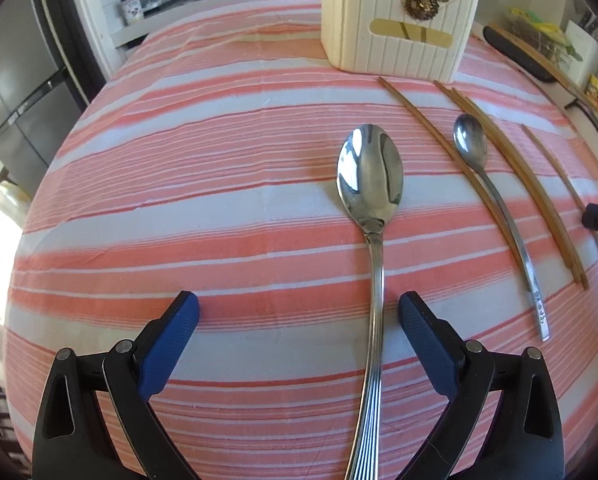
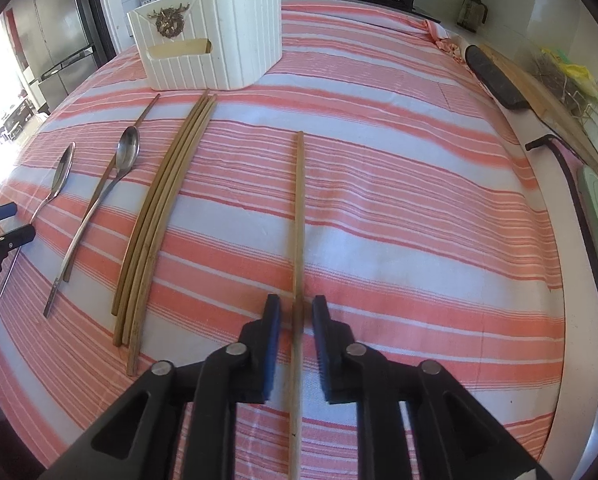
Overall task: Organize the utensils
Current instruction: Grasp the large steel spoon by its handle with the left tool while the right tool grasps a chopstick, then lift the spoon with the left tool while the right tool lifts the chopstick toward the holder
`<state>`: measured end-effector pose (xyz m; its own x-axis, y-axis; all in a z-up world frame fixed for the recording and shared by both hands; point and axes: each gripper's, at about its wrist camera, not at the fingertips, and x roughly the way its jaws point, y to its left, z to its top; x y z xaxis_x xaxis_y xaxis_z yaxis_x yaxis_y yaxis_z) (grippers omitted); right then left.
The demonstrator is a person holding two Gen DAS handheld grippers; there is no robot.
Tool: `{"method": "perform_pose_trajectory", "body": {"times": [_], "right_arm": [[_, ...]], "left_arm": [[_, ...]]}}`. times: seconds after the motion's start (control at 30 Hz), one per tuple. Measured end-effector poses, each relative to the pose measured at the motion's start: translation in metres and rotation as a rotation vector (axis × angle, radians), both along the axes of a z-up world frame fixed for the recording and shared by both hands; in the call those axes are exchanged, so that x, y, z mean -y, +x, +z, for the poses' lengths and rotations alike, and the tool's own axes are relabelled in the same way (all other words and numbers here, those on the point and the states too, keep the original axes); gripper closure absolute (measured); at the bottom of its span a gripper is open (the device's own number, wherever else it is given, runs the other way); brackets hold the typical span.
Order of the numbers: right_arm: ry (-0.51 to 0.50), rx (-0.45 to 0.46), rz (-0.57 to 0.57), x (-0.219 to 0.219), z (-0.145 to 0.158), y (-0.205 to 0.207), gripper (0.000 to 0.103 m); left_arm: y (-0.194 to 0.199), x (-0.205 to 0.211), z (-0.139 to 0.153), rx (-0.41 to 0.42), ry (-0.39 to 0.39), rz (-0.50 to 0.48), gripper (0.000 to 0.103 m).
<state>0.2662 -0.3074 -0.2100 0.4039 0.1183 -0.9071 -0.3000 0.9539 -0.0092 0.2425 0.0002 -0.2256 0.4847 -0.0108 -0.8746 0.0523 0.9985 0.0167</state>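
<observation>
The left gripper (image 1: 299, 312) is hovering with its jaws spread wide – the large spoon's (image 1: 373, 208) handle is lying between them, untouched, on the striped cloth (image 1: 179, 184). The right gripper (image 2: 296, 316) is standing narrowed around a single chopstick (image 2: 299, 208), small gaps showing on both sides. The white organizer (image 2: 215, 48) is sitting at the far end, beyond 3 bundled chopsticks (image 2: 159, 208) and a slimmer spoon (image 2: 111, 184).

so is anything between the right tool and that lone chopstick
No. The right tool already straddles the lone chopstick, one finger on each side, with only striped cloth around it. The jaws are narrow but not yet closed on it.
</observation>
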Motion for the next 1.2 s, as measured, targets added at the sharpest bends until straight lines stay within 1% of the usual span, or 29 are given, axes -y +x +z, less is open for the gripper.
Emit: {"method": "perform_pose_trajectory", "body": {"times": [0.03,0.17,0.23,0.33,0.47,0.53,0.57,0.6,0.63,0.67,0.7,0.73,0.8,0.87,0.9,1.0,1.1,1.2], "right_arm": [[0.007,-0.018,0.008,0.001,0.0,0.002,0.069],[-0.008,-0.084,0.06,-0.003,-0.002,0.009,0.069],[-0.019,-0.099,0.082,-0.006,-0.002,0.014,0.069],[-0.038,-0.109,0.107,-0.012,-0.003,0.027,0.069],[-0.034,-0.109,0.103,-0.019,-0.003,0.05,0.069],[-0.027,-0.106,0.098,-0.024,-0.003,0.064,0.068],[-0.024,-0.103,0.094,-0.027,-0.003,0.071,0.068],[-0.02,-0.103,0.092,-0.031,-0.003,0.079,0.069],[-0.014,-0.105,0.089,-0.032,-0.004,0.085,0.069],[-0.013,-0.098,0.087,-0.036,-0.004,0.093,0.077],[-0.021,-0.09,0.086,-0.039,-0.004,0.101,0.085],[-0.021,-0.091,0.078,-0.04,-0.005,0.108,0.097],[0.007,-0.099,0.056,-0.039,-0.004,0.117,0.097],[0.029,-0.068,0.045,-0.037,0.005,0.115,0.097],[0.064,-0.037,0.042,-0.035,0.015,0.11,0.097],[0.183,0.085,0.04,-0.026,0.055,0.082,0.097],[0.256,0.212,0.043,-0.014,0.098,0.049,0.097],[0.306,0.305,0.039,-0.006,0.13,0.017,0.097]], "left_arm": [[0.002,0.001,0.0,-0.007,0.0,-0.009,0.003],[0.008,0.001,-0.001,-0.026,-0.015,-0.004,0.002],[0.015,0.004,-0.001,-0.032,-0.012,-0.01,0.002],[0.029,0.009,-0.002,-0.043,-0.011,-0.01,0.001],[0.047,0.015,-0.002,-0.053,-0.015,-0.012,0.002],[0.054,0.022,0.0,-0.051,-0.011,-0.029,0.008],[0.057,0.026,0.002,-0.047,-0.003,-0.04,0.014],[0.059,0.031,0.004,-0.043,-0.009,-0.059,0.027],[0.061,0.034,0.006,-0.041,-0.017,-0.073,0.032],[0.063,0.036,0.008,-0.038,-0.017,-0.082,0.045],[0.064,0.037,0.01,-0.032,-0.018,-0.09,0.061],[0.064,0.037,0.011,-0.031,-0.015,-0.093,0.061],[0.065,0.034,0.012,-0.03,-0.029,-0.105,0.061],[0.058,0.028,0.02,-0.005,-0.034,-0.115,0.061],[0.052,0.025,0.028,0.019,-0.04,-0.114,0.061],[0.033,0.011,0.056,0.094,-0.1,-0.109,0.061],[0.012,0.0,0.087,0.172,-0.147,-0.113,0.061],[-0.007,-0.008,0.112,0.237,-0.187,-0.122,0.061]]}}
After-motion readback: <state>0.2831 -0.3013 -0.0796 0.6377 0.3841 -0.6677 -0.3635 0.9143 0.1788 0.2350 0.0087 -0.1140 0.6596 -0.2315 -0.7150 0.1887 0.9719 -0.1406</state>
